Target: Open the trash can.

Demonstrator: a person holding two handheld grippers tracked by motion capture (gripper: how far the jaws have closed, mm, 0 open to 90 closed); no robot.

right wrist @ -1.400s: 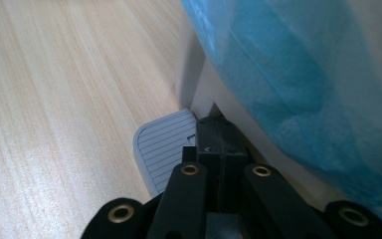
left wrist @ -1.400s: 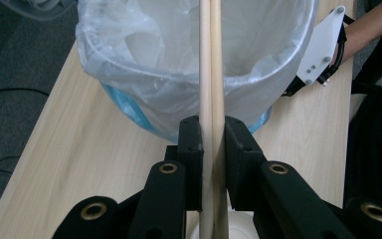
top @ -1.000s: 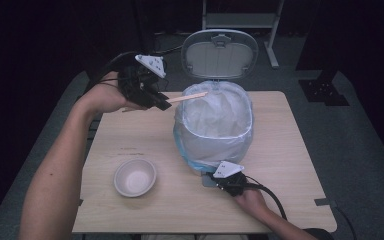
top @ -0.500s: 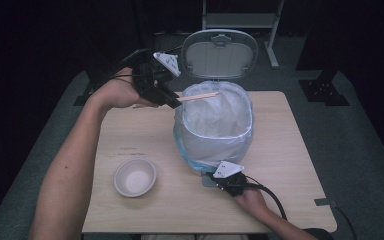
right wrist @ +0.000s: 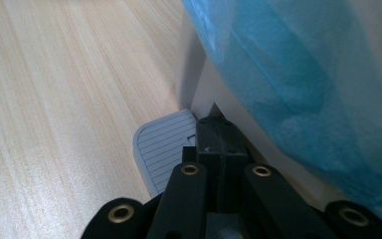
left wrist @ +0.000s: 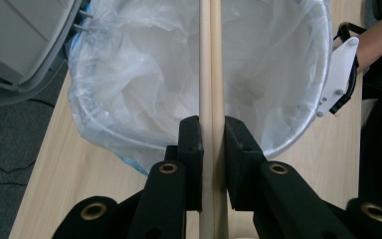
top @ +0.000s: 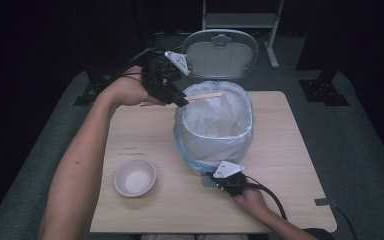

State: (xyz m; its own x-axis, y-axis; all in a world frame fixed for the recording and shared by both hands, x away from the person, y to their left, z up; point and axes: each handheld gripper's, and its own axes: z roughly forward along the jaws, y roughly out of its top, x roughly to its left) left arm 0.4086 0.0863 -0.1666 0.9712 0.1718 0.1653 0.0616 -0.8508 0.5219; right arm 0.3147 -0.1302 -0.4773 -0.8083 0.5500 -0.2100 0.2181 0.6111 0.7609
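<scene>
1. Nearest to the person, the right gripper [top: 219,181] rests low on the table [top: 290,165], with its jaws closed together and nothing between them. The closed tips press on the grey ribbed pedal [right wrist: 161,144] at the foot of the bin; I judge that this keeps the lid up.
2. To the left of it stands a small white bowl [top: 135,177]. It looks empty and nothing touches it.
3. In the middle of the table is the pedal bin [top: 215,127], lined with a thin white plastic bag [left wrist: 144,84], with blue plastic showing outside near the base. As far as the left gripper view shows, the bag holds nothing yet.
4. Above the far left part of the bin's rim, the left gripper [top: 180,99] grips a pair of wooden chopsticks [left wrist: 210,64]. The jaws are closed on them near the middle of their length. The free end reaches out over the open bag.
5. The chopsticks are, in my judgement, light, stiff and smooth. Two thin sticks can slide against each other, so holding both side by side, flat between the pads and near the middle, is sensible. They are not fragile.
6. Farthest away, the grey lid [top: 221,52] stands upright behind the bin.
</scene>
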